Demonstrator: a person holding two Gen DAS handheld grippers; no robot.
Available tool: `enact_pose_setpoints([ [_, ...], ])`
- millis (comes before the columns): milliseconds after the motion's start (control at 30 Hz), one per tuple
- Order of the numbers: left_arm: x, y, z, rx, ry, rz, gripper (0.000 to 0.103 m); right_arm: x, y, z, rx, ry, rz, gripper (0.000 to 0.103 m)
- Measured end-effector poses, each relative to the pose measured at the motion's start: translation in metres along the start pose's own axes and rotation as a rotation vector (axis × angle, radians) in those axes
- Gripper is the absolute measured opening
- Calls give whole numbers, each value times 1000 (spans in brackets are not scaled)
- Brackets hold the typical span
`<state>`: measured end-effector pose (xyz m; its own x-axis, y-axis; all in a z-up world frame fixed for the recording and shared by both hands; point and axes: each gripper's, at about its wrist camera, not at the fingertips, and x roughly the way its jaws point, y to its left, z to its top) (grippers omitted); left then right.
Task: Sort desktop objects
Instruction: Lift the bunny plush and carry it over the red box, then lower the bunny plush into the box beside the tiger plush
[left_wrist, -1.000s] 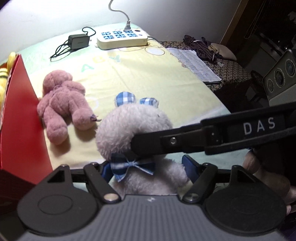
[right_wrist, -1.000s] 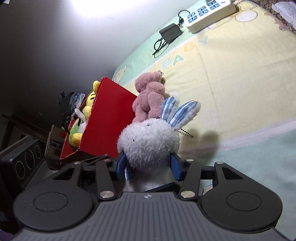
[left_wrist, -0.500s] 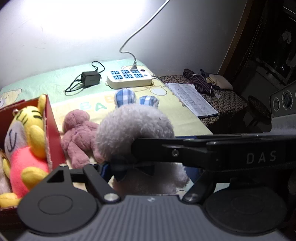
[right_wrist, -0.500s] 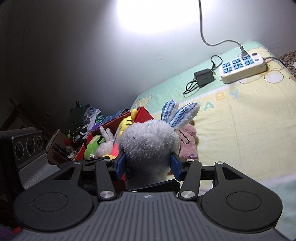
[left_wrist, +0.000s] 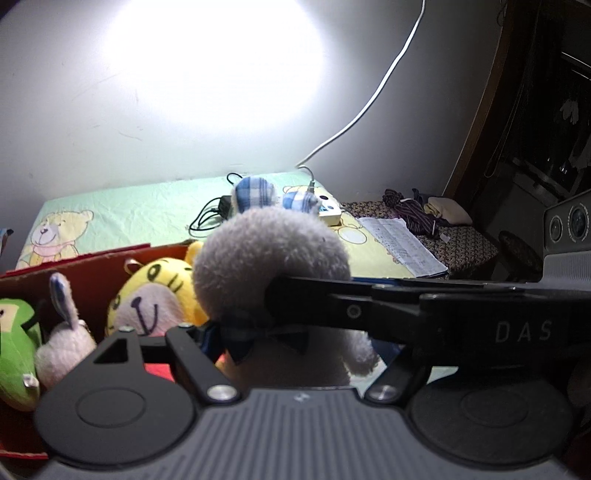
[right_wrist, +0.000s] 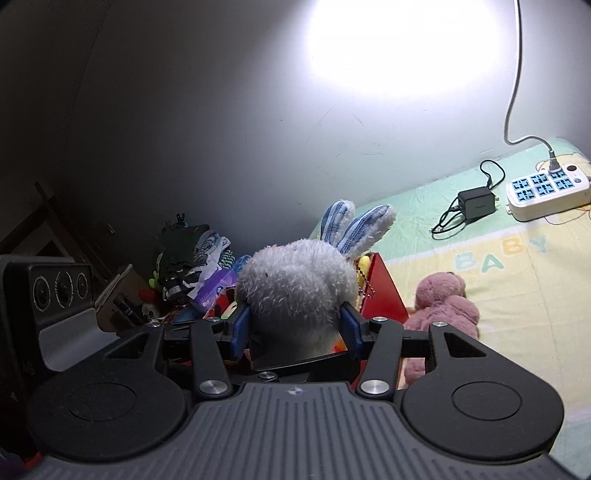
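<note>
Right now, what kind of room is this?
Likely a home bedroom or spare room: a baby-print sheet as the work surface, a power strip on it, and clothes piled against the wall.

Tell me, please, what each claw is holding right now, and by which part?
Both grip the white plush rabbit. The right claw pinches the sides of its head; the left claw closes on its body below the bow tie.

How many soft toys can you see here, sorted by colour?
Grey-white rabbit with blue checked ears, held by both tools: 1
Yellow tiger, in the red box: 1
Green toy, in the box: 1
Pale rabbit-like toy, in the box: 1
Pink bear, on the sheet beside the box: 1
Total: 5
</note>
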<state>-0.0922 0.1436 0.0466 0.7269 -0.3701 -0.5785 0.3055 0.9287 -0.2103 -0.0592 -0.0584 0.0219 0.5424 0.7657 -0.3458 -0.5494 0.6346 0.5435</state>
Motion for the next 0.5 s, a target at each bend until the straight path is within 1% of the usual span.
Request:
enact_pose_setpoints([
  [200,-13,38,1,-6,-23,15,77,32,26,0,-25,-10,-6,54],
  [500,-8,92,-9,-34,-3,20,77,82,47,-9,-56,26,-31,54],
])
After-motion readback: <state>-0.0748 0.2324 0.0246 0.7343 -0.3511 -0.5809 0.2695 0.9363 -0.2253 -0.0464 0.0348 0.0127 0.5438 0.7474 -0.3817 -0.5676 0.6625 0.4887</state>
